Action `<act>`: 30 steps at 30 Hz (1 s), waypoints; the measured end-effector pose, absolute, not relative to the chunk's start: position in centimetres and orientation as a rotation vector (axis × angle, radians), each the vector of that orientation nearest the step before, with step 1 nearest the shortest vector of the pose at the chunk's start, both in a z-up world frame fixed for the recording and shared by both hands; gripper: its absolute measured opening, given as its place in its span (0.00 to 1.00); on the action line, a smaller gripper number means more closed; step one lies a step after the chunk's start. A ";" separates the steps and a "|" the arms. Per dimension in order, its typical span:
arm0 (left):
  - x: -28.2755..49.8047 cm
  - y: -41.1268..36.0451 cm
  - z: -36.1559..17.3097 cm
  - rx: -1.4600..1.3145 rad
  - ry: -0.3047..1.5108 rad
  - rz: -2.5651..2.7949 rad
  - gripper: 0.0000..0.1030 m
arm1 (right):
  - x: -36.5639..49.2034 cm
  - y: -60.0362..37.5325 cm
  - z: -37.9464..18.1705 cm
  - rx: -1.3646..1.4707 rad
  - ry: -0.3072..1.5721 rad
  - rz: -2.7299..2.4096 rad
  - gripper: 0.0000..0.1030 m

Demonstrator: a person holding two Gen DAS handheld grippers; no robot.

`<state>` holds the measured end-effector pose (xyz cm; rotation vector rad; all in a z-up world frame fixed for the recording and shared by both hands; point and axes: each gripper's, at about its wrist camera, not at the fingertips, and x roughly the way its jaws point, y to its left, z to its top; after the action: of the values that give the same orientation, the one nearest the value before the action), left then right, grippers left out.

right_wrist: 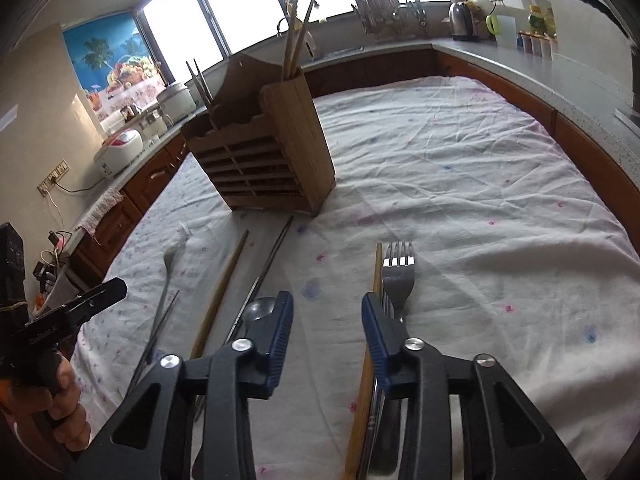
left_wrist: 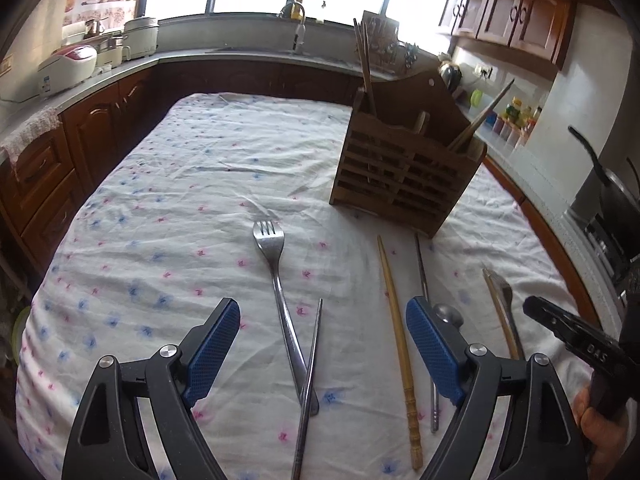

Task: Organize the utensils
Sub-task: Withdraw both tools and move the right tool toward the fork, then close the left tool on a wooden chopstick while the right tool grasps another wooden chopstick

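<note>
A slatted wooden utensil holder (left_wrist: 404,168) stands on the cloth-covered table, with chopsticks upright in it; it also shows in the right wrist view (right_wrist: 264,160). My left gripper (left_wrist: 322,316) is open above a steel fork (left_wrist: 276,276) crossed by a metal chopstick (left_wrist: 310,372). A wooden chopstick (left_wrist: 396,328), a second metal chopstick (left_wrist: 422,264) and a spoon (left_wrist: 448,314) lie to its right. My right gripper (right_wrist: 326,310) is open and empty above the cloth; a second fork (right_wrist: 396,272) and a wooden chopstick (right_wrist: 376,264) lie under its right finger.
The white flowered cloth (left_wrist: 192,184) covers the table. Kitchen counters ring it, with rice cookers (left_wrist: 68,68) at the left, a sink at the back, and bottles (left_wrist: 516,120) and a pan at the right. The other hand-held gripper (left_wrist: 576,340) shows at the right edge.
</note>
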<state>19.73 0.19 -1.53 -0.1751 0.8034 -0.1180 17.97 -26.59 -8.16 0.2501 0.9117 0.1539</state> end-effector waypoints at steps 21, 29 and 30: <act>31.7 -4.9 -5.8 -0.096 0.985 -0.265 0.48 | 22.9 -27.3 -11.4 0.259 1.037 0.144 0.22; 34.1 -7.7 -7.8 0.039 1.024 -0.259 0.30 | 23.8 -26.6 -11.9 0.234 1.056 0.159 0.14; 34.0 -8.1 -7.8 0.061 1.022 -0.255 0.29 | 23.9 -26.5 -11.9 0.233 1.058 0.160 0.13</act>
<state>34.03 -8.07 -7.82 0.0613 1.0221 -0.2548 23.86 -26.55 -11.89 0.2326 1.0579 0.1599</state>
